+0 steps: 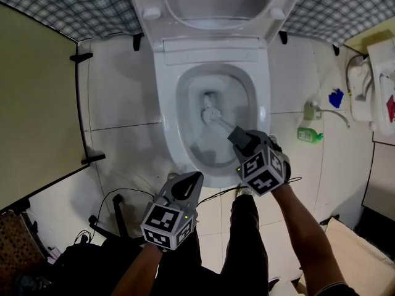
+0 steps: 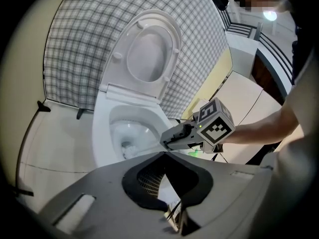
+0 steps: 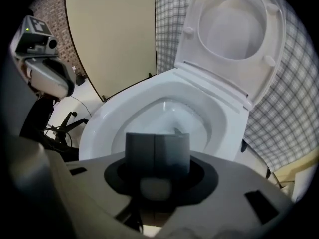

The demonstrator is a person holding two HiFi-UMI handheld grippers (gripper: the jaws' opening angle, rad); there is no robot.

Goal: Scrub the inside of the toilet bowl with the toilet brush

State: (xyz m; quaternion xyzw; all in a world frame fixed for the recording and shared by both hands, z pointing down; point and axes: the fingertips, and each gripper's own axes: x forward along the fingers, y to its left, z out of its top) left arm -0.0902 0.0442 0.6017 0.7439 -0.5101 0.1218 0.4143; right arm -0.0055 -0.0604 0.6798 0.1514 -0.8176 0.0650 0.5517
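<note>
White tiled floor, checked wall

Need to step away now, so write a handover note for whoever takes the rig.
Claws: left claw is shut and empty, just off the toilet's front edge. The right claw is shut on the brush handle.
Things: brush head is low in the bowl, near the drain; lid up.
Done: brush gripped and in the bowl.
Left: scrub the walls all round.
</note>
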